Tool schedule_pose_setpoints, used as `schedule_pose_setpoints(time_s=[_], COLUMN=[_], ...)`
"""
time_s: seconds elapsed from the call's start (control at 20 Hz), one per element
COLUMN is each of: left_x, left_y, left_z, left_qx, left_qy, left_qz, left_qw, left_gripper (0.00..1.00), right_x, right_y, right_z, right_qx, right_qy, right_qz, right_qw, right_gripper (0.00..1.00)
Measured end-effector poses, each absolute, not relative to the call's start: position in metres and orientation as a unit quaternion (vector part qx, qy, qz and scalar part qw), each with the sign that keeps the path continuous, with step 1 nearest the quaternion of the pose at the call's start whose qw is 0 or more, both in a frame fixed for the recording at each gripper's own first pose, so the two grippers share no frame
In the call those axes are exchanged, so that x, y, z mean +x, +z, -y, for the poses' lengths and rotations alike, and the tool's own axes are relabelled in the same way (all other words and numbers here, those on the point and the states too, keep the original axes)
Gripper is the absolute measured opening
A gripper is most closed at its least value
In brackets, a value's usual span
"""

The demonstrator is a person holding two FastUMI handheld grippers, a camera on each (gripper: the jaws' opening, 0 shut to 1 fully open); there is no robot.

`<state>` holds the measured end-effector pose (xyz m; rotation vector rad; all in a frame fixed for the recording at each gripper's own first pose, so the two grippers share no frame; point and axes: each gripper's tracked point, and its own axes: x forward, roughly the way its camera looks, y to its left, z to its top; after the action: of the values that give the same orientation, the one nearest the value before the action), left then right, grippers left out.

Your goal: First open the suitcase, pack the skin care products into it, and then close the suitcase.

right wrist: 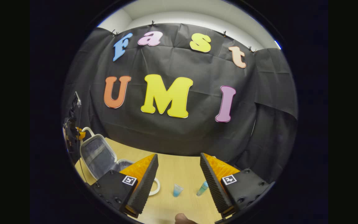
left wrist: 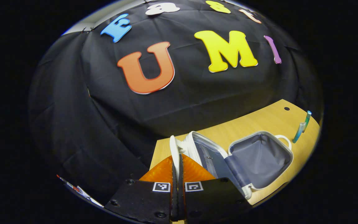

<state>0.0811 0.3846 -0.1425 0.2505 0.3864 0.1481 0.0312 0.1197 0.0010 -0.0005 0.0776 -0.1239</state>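
Two teal tubes [right wrist: 176,189] are seen upright on bare wooden table [right wrist: 179,174] beside the open, grey-lined suitcase [left wrist: 253,161], between the spread right gripper [right wrist: 179,169]; the left gripper [left wrist: 177,165] is clamped on its white rim.

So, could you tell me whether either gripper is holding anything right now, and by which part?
The left gripper is shut on the suitcase, pinching the white rim of its raised lid. The right gripper is open and holds nothing.

light wooden table [right wrist: 179,174], black cloth wall [right wrist: 179,133], white ceiling [right wrist: 197,17]
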Motion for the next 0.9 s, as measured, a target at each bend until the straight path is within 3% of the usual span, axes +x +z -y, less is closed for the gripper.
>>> schedule_pose_setpoints(time_s=[0.5, 0.9], left_x=[0.087, 0.084], left_y=[-0.278, -0.329], left_z=[-0.444, -0.451], left_qx=[0.085, 0.056], left_qy=[0.050, 0.051], left_qz=[-0.274, -0.311], left_qw=[0.957, 0.947], left_gripper=[0.03, 0.04], right_x=[0.012, -0.018], right_y=[-0.030, -0.057], right_z=[-0.105, -0.070], right_qx=[0.001, -0.016], right_qy=[-0.107, -0.143], right_qz=[-0.083, -0.118], right_qw=[0.991, 0.982], right_gripper=[0.81, 0.80])
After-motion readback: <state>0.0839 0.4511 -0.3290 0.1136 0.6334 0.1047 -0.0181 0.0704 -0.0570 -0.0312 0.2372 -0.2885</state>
